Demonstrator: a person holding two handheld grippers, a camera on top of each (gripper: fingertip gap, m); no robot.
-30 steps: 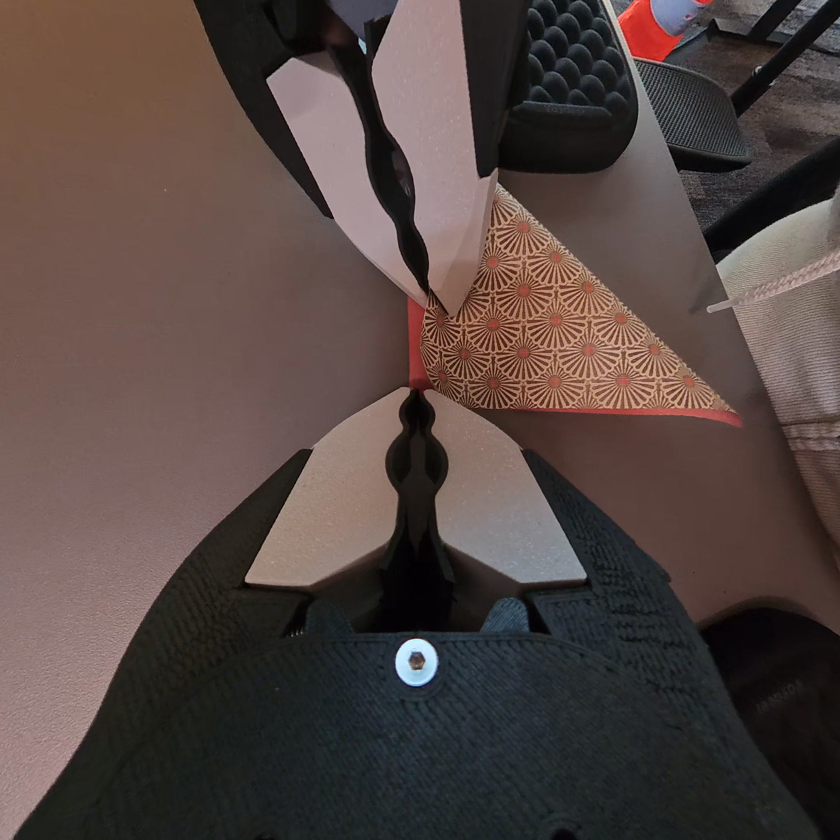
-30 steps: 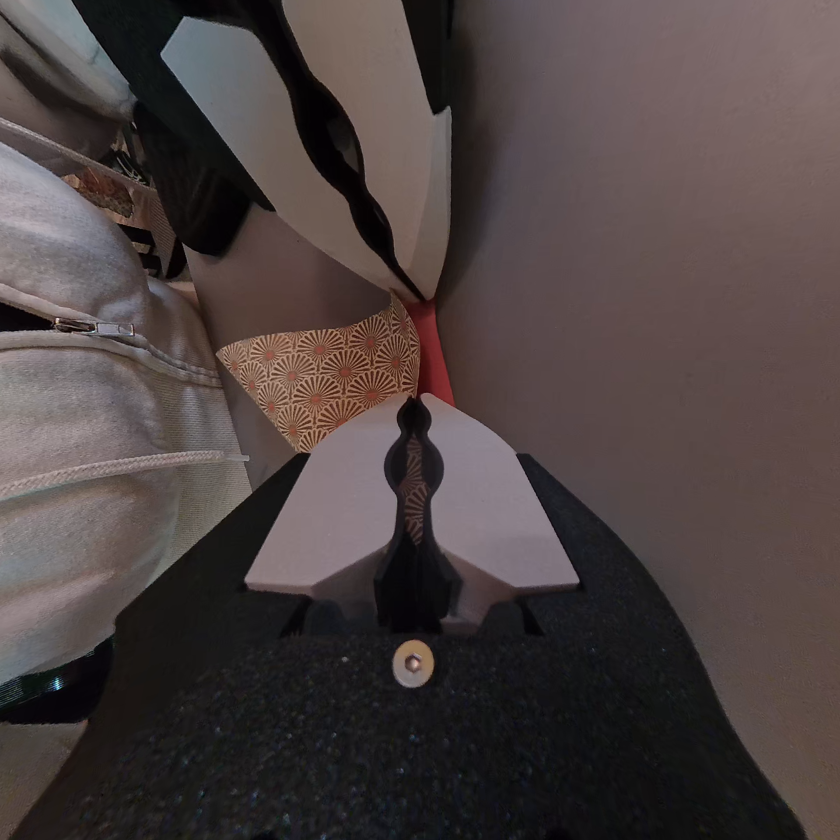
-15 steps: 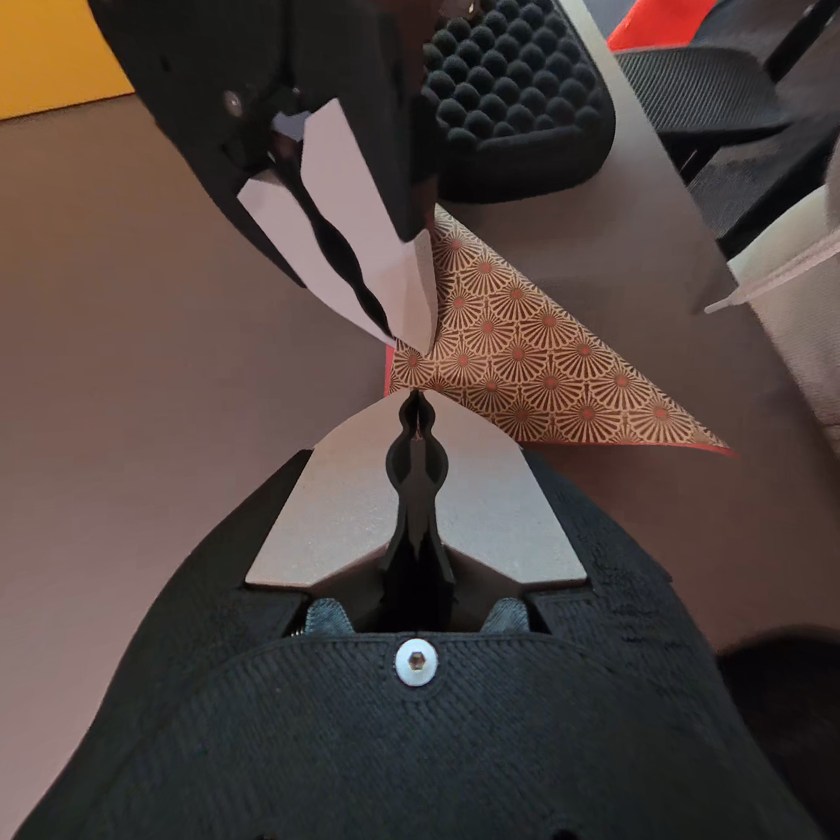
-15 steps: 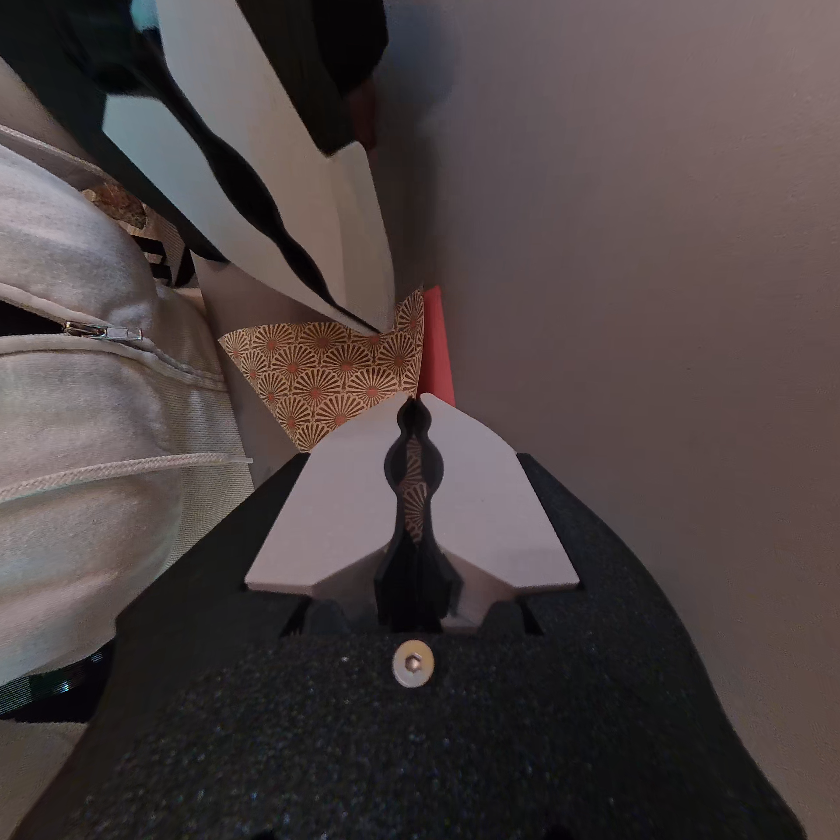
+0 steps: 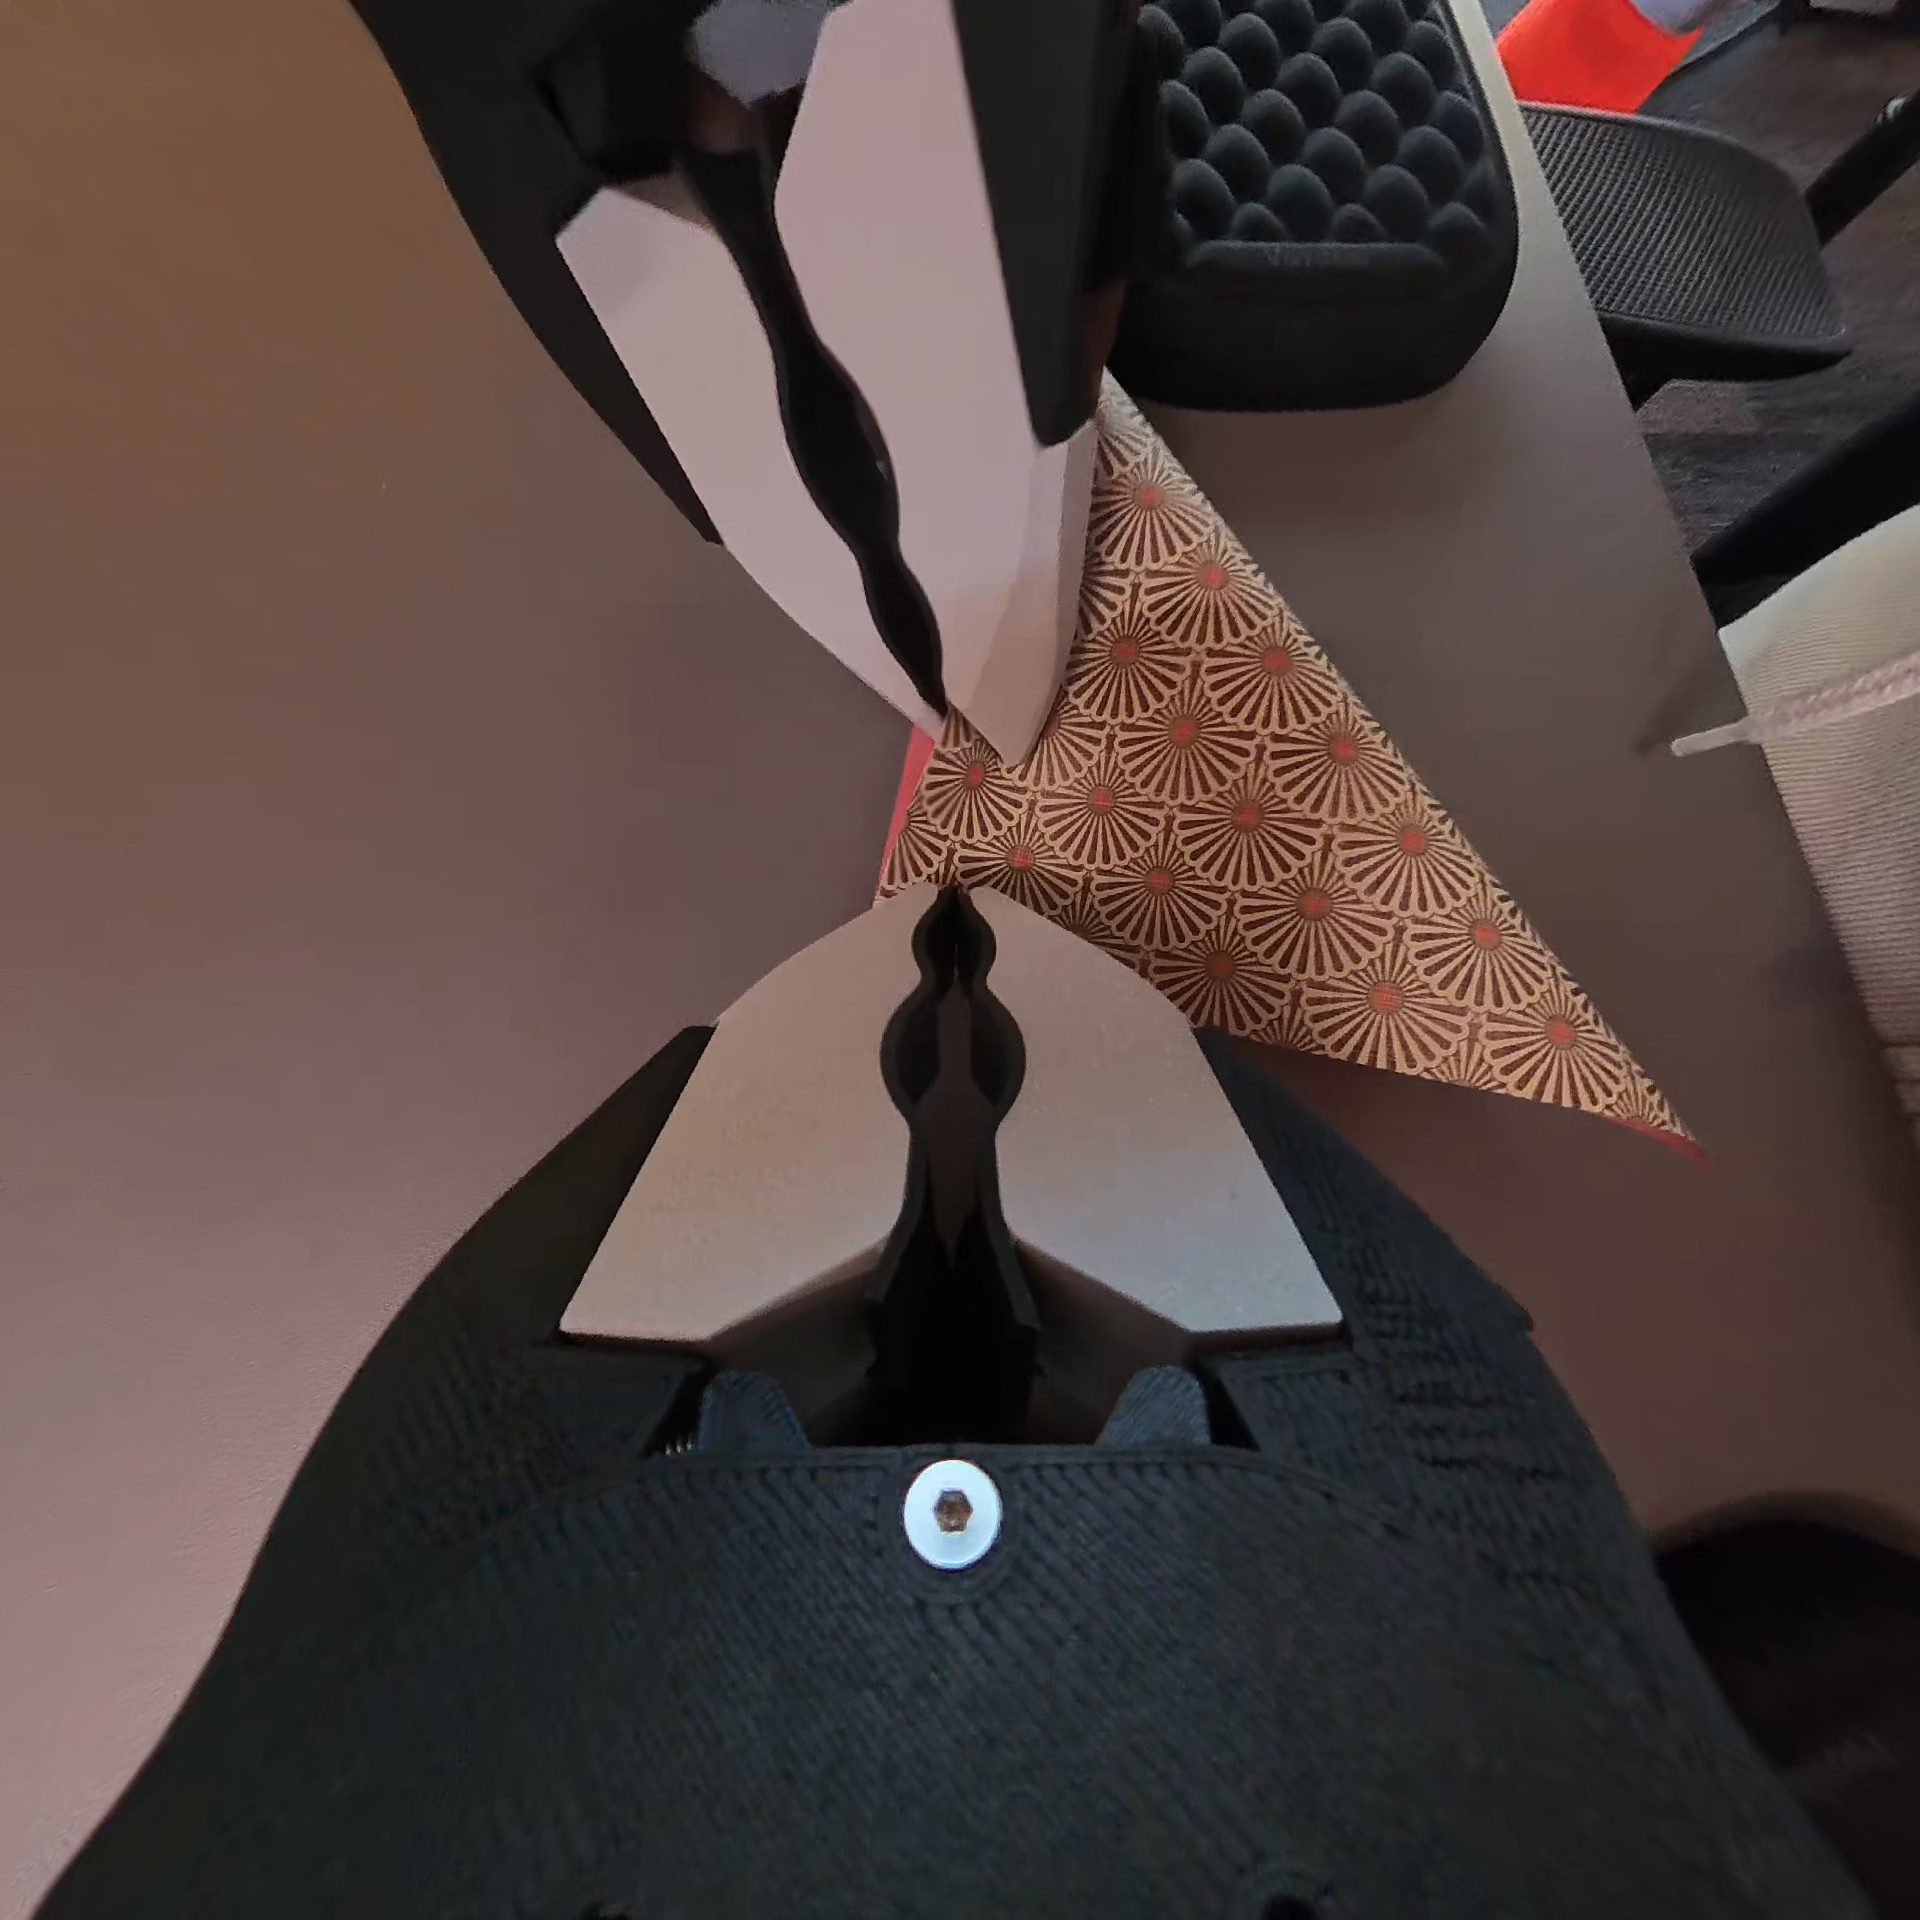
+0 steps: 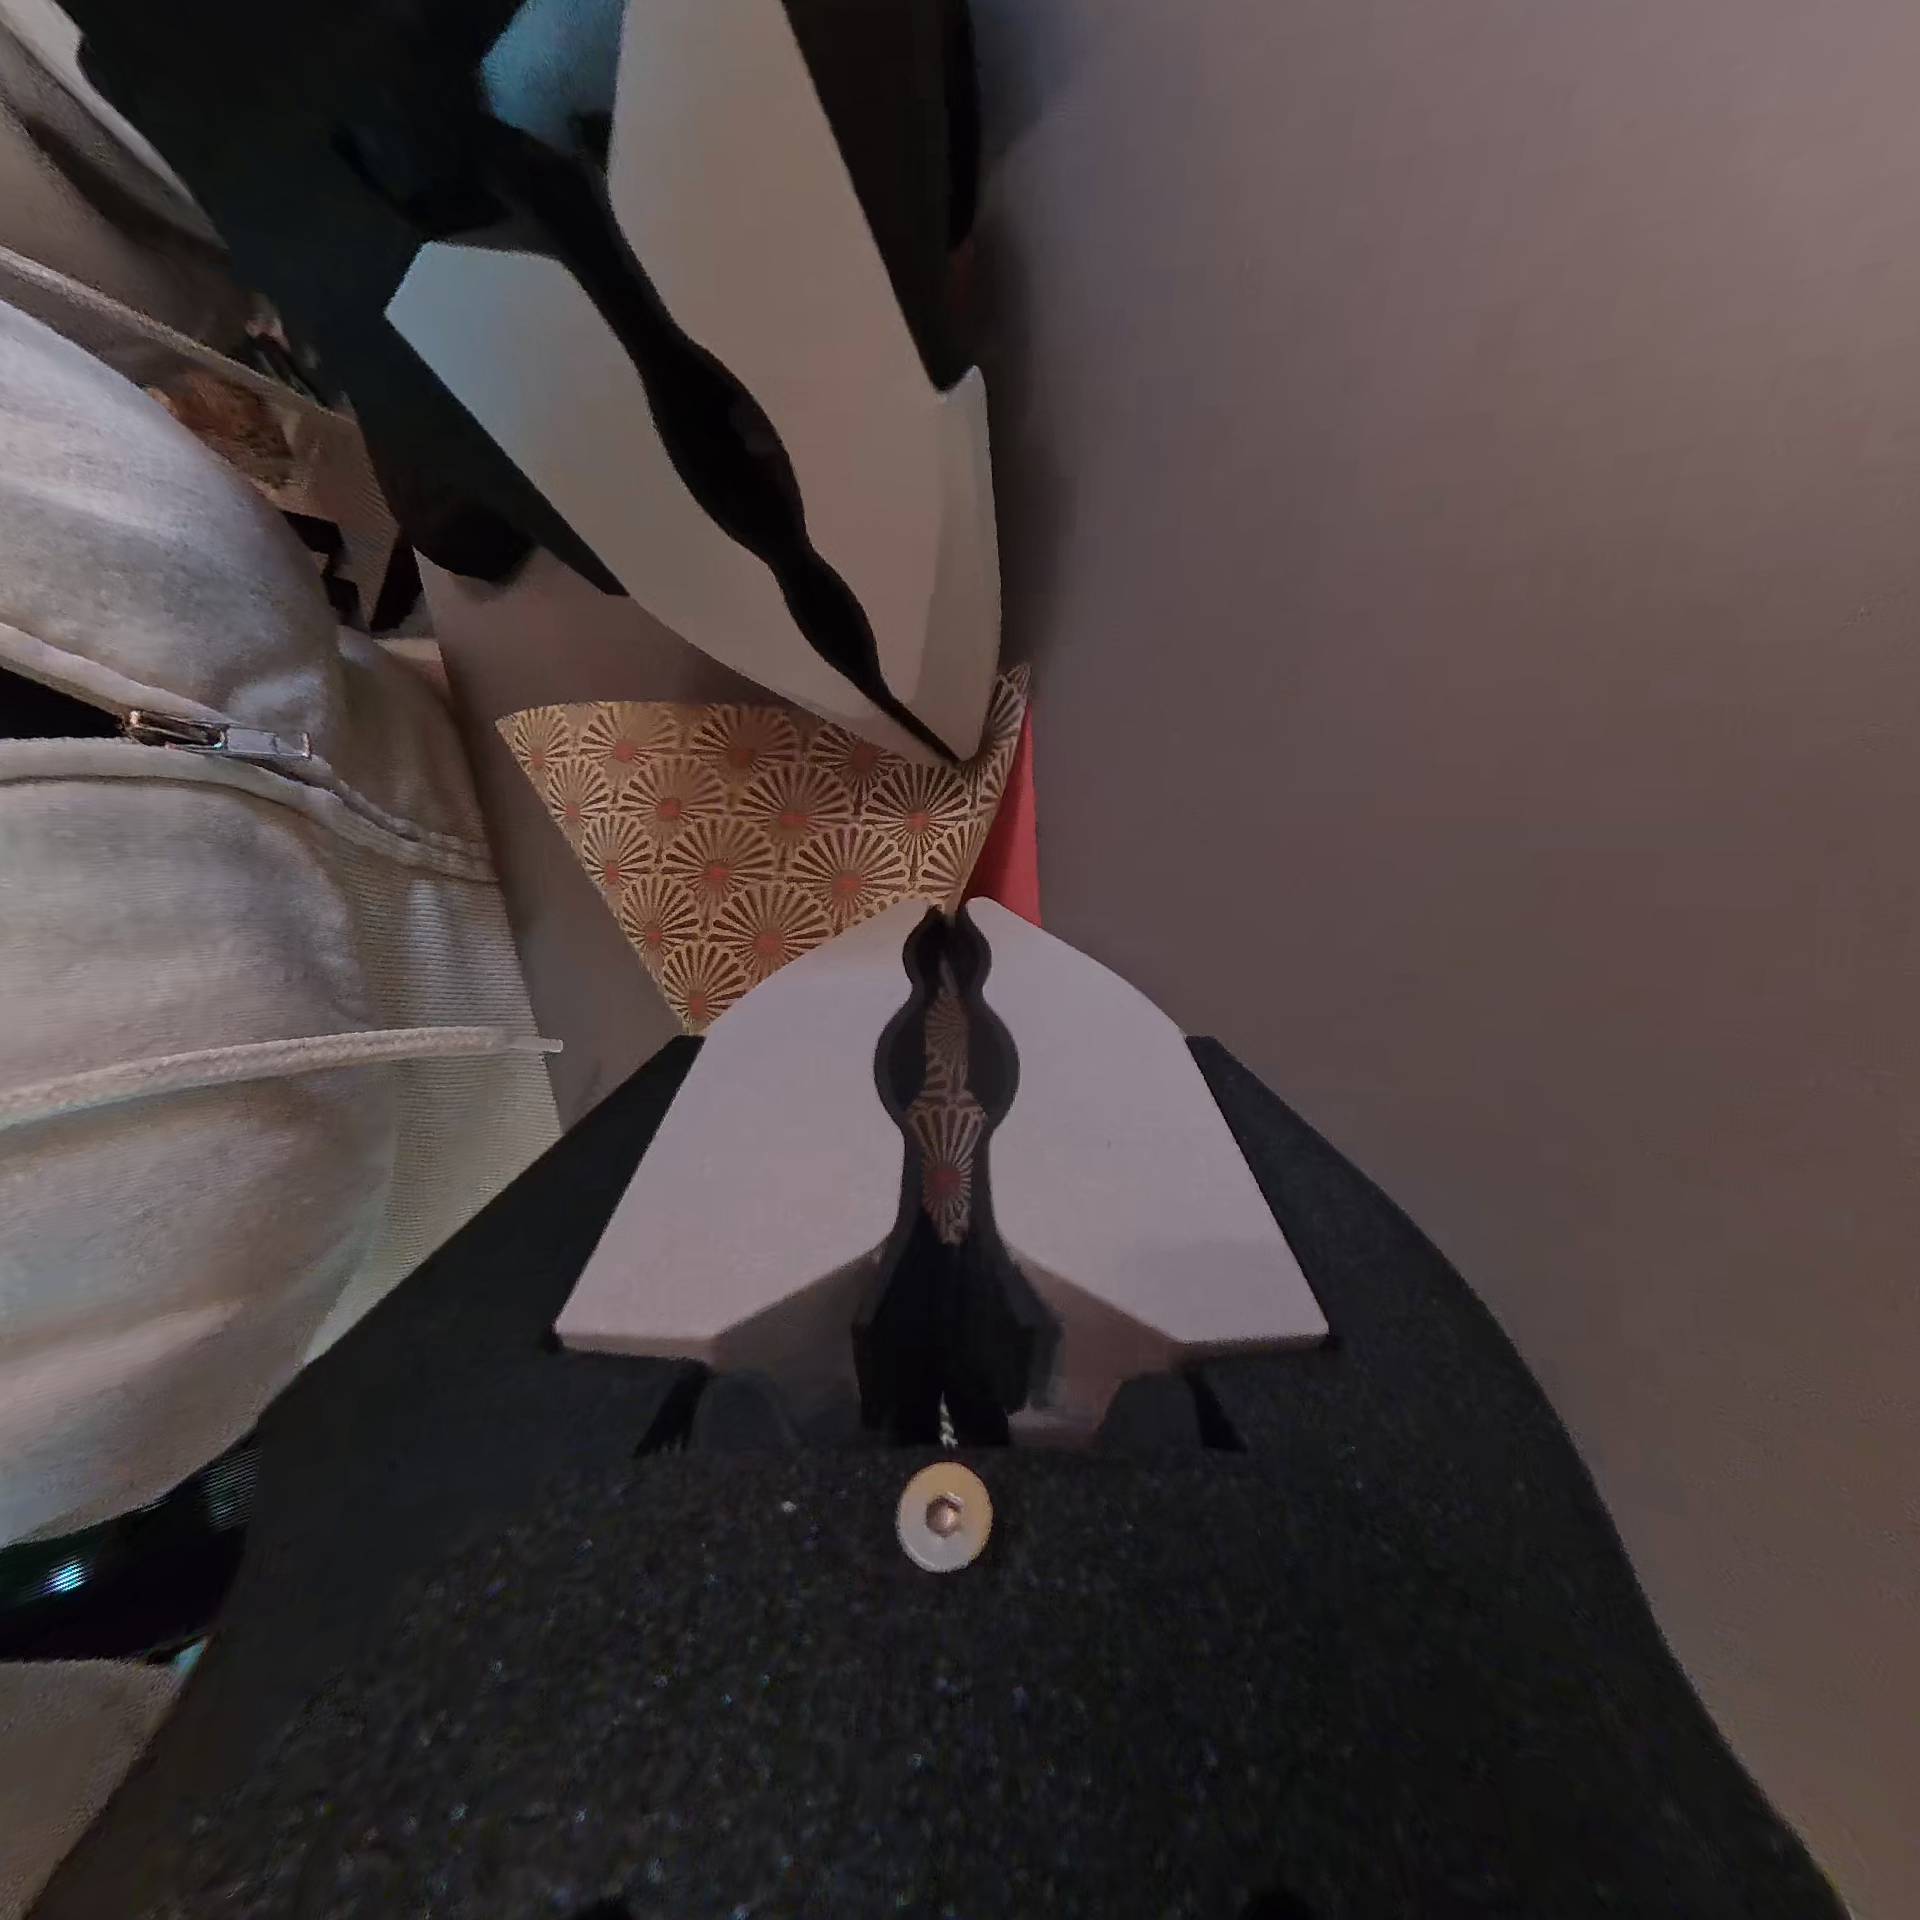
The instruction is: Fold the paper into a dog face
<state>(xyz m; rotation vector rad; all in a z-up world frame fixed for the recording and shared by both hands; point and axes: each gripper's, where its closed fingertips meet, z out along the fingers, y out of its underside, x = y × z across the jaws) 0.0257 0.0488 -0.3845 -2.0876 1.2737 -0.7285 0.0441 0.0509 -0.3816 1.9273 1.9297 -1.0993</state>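
The left gripper (image 5: 954,902), jaws closed, pinches the near corner of the patterned paper triangle (image 5: 1236,821) above the table (image 5: 312,831); the right gripper (image 5: 971,717), also closed, clamps its far edge; beyond lies black foam (image 5: 1320,177).

The right gripper (image 6: 954,914) is closed on the paper (image 6: 769,831), which has fan shapes on it and a red back. The left gripper (image 6: 951,750) pinches the paper's far edge. A person's pale jacket (image 6: 208,935) is beside the grey desk (image 6: 1455,727).
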